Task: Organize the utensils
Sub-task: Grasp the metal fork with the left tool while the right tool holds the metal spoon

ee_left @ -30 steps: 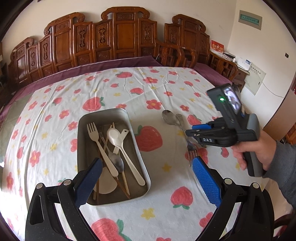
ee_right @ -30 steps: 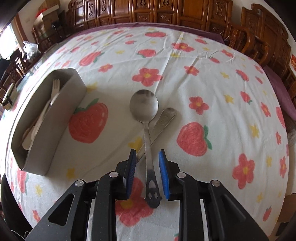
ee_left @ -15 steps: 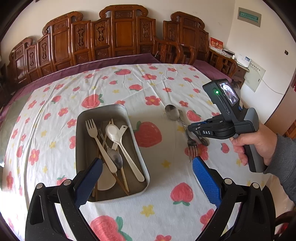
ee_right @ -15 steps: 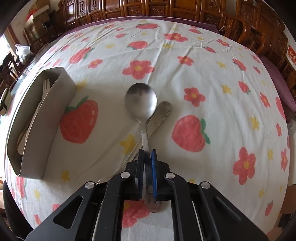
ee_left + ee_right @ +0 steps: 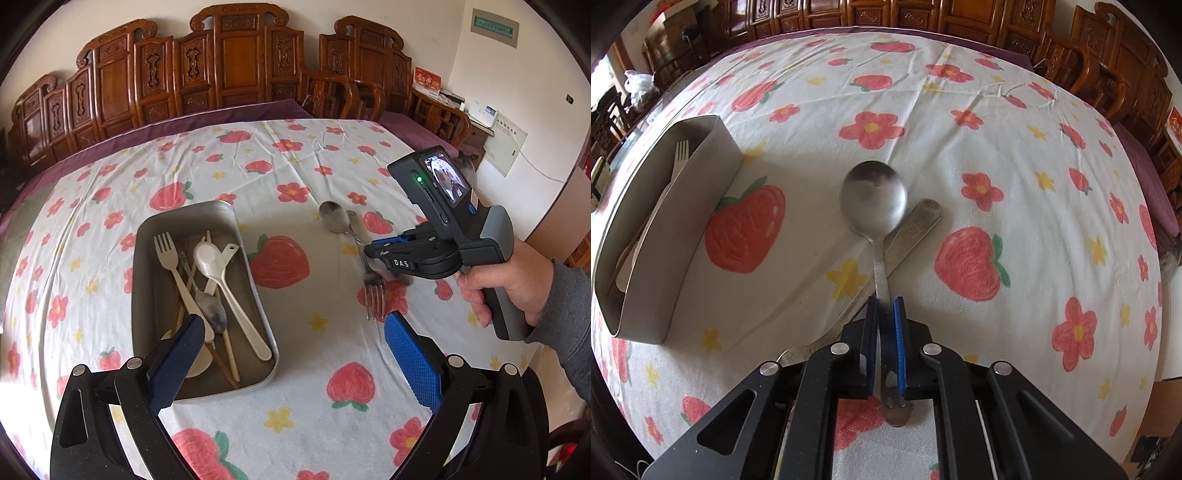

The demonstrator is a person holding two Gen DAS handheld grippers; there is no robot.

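- The metal spoon [image 5: 875,195] is clenched by its handle in the right gripper [image 5: 885,306], at the lower centre of the right wrist view.
- A metal fork [image 5: 916,221] is seen crossed beneath the spoon on the strawberry tablecloth [image 5: 1015,147].
- The left gripper [image 5: 291,343] is held released, nothing between its blue pads, at the bottom of its view.
- The metal tray [image 5: 255,291], left of centre, is filled with white plastic utensils.
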